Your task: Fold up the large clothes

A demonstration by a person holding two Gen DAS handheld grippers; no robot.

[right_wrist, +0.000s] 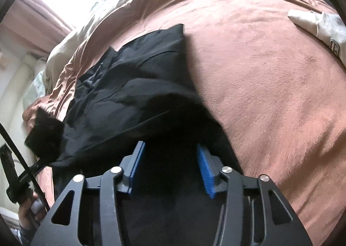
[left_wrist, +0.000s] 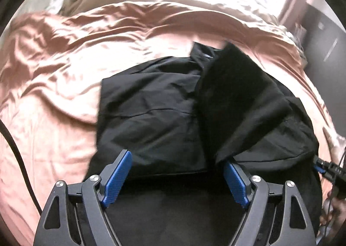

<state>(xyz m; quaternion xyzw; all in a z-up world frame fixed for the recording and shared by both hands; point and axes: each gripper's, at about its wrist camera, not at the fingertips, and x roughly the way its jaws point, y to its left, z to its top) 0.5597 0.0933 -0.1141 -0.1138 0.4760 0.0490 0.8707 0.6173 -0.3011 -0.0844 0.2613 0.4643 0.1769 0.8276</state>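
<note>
Large black woven garment [left_wrist: 155, 103] lies part-folded on pink bed cover [left_wrist: 54, 77]; left gripper [left_wrist: 177, 177] jaws wide over near hem, right gripper [right_wrist: 170, 166] half-open, cloth between, grip unclear; best pinch both corners evenly before lifting

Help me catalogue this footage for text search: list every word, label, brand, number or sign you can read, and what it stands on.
No text can be read in either view.
Patch on the white garment at the far right of the bed: a small dark-edged label with marks inside, too small and blurred to read.
Black garment: no print or tag visible.
Pink bedspread: plain, no lettering.
</note>
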